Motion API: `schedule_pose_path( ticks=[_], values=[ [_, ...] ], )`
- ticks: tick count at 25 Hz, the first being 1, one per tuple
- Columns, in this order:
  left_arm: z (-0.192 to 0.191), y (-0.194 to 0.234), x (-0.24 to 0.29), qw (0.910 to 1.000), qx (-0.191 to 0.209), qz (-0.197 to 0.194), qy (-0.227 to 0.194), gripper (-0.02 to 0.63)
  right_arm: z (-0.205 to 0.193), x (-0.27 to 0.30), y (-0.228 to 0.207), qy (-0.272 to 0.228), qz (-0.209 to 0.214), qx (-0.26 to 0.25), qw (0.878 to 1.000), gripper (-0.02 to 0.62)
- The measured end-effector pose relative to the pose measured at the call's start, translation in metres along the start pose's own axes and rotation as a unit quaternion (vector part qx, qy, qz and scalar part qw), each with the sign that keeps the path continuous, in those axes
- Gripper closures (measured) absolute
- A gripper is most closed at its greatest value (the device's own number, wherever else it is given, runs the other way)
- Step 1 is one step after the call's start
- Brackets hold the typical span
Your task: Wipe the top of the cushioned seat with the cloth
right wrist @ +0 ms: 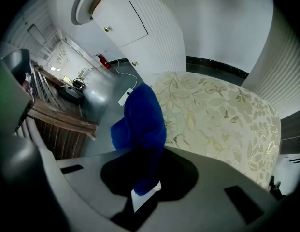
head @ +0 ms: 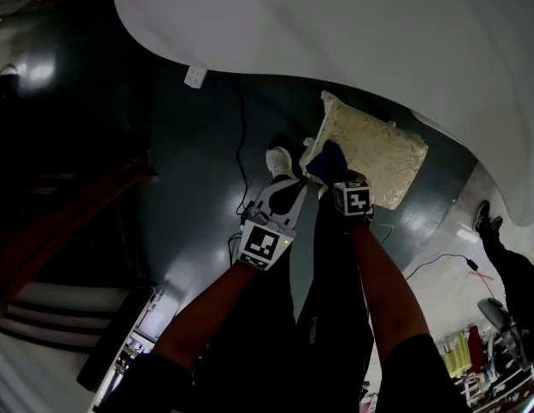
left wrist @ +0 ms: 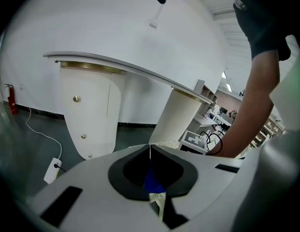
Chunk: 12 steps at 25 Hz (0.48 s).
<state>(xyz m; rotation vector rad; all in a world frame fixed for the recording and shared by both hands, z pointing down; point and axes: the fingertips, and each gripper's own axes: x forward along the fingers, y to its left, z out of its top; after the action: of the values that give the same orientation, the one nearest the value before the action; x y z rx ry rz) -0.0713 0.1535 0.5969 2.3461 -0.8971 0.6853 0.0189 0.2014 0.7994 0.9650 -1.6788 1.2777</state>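
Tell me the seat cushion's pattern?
The seat cushion is cream with a leafy floral print; right gripper view shows it best.

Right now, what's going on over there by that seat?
A person is working with two handheld grippers over a cushioned seat with a leaf pattern. The right gripper is clamped on a bunched blue cloth, which hangs at the seat's edge; whether it touches the fabric cannot be told. The left gripper has its jaws together and is held off to the side of the seat, over the dark floor.
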Motion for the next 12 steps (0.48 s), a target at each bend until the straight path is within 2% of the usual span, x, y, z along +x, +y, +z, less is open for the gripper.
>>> schedule_pose_path(
  ticks=[4, 12],
  values=[
    [-0.001, -0.011, 0.007, 1.0, -0.002, -0.005, 0.004, 0.589, -0.008, 0.0, -0.01, -0.005, 0.002, -0.002, 1.0, 0.522],
    [0.007, -0.031, 0.02, 0.9997, 0.009, -0.022, 0.004, 0.589, -0.023, -0.015, -0.029, 0.007, -0.022, 0.006, 1.0, 0.522]
  ],
)
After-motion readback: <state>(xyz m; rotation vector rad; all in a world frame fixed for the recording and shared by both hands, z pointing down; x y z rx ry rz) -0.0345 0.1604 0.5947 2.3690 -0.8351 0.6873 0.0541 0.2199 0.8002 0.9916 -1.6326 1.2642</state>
